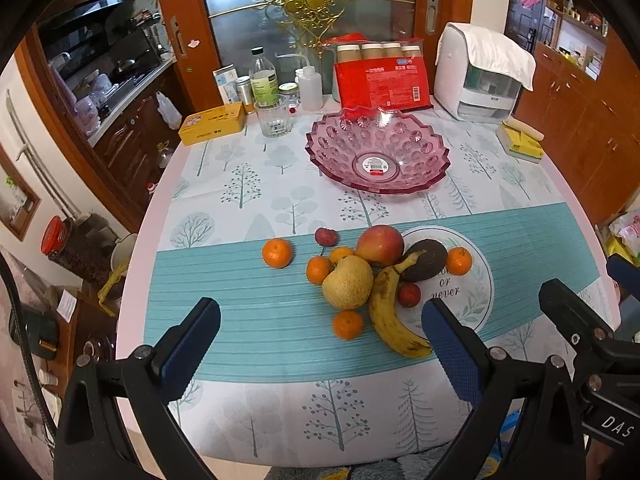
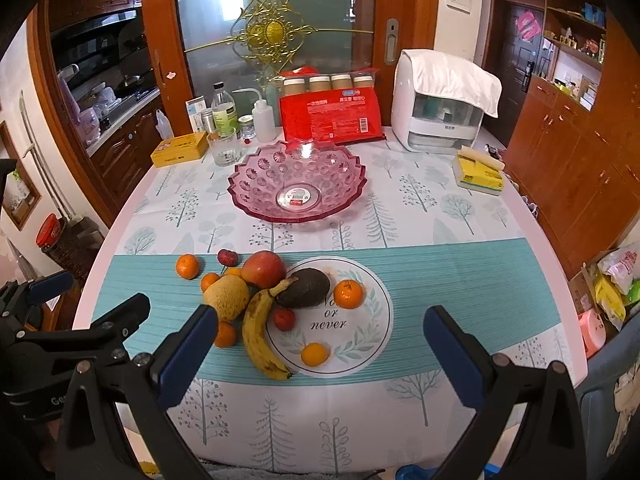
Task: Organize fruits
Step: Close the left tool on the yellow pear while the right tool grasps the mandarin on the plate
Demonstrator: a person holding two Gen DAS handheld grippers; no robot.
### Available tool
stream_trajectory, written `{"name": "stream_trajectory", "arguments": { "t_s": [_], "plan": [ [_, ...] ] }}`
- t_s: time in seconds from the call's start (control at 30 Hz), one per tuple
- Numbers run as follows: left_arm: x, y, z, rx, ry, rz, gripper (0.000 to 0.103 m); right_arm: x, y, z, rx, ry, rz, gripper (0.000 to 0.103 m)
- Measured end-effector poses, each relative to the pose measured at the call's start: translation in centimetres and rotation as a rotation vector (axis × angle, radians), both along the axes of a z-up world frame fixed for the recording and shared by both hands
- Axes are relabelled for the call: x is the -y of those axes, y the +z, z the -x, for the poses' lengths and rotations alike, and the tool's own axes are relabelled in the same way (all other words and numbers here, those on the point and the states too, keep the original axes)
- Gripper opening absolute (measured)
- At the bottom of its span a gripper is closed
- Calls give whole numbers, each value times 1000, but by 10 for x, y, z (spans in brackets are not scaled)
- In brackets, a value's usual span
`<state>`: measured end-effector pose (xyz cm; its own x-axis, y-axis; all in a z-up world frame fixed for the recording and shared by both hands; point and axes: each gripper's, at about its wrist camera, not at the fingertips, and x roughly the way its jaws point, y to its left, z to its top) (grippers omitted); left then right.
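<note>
Nearest the lens, both tools hang over the near table edge with nothing in them: the left gripper point(image 1: 320, 344) has its jaws spread wide, and the right gripper point(image 2: 320, 344) likewise stands wide apart (its dark frame also shows at about 4 o'clock in the left wrist view).

Just beyond, on the teal band of the tablecloth point(image 1: 240, 320), the fruit lies loose in a cluster. A spotted banana point(image 1: 390, 312) curves nearest, with a small tangerine point(image 1: 348, 324) at its 9 o'clock. A yellow pear point(image 1: 348, 282) touches the banana's upper part, a dark avocado point(image 1: 424, 260) lies at the banana's stem tip, and a red apple point(image 1: 380, 245) sits behind the pear. More tangerines and small red fruits are dotted around; one lone tangerine point(image 1: 277, 253) sits apart at the cluster's 9 o'clock.

Farther back, at 12 o'clock from the fruit, the pink glass bowl point(image 1: 340, 136) stands well apart from the pile. It holds no fruit; only a label shows in its base. A clear tumbler point(image 1: 273, 118) and bottles line the far edge.

By my reading the task has hardly begun: every fruit is out on the cloth, and all of it is left to carry into the bowl.
</note>
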<state>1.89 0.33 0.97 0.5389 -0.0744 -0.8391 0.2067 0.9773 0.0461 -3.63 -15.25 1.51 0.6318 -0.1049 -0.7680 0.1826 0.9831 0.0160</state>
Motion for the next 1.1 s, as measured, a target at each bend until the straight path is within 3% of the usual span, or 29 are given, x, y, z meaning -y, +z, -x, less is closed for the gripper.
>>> {"name": "stream_trajectory", "arguments": {
  "t_s": [0.37,0.67,0.87,1.1],
  "plan": [
    [-9,-28,-33,-73,-79,16,100,-2,-31,-16,-110,-118,-14,103],
    [-20,-83,-67,-258,-69,96,100,19,-64,-20,-198,-203,-64,103],
    [-21,-116,-78,-322,-7,122,100,36,-85,-31,-223,-163,-132,100],
    [-14,-132,-83,-308,32,147,100,60,-115,-61,-230,-100,-152,95]
  ]
}}
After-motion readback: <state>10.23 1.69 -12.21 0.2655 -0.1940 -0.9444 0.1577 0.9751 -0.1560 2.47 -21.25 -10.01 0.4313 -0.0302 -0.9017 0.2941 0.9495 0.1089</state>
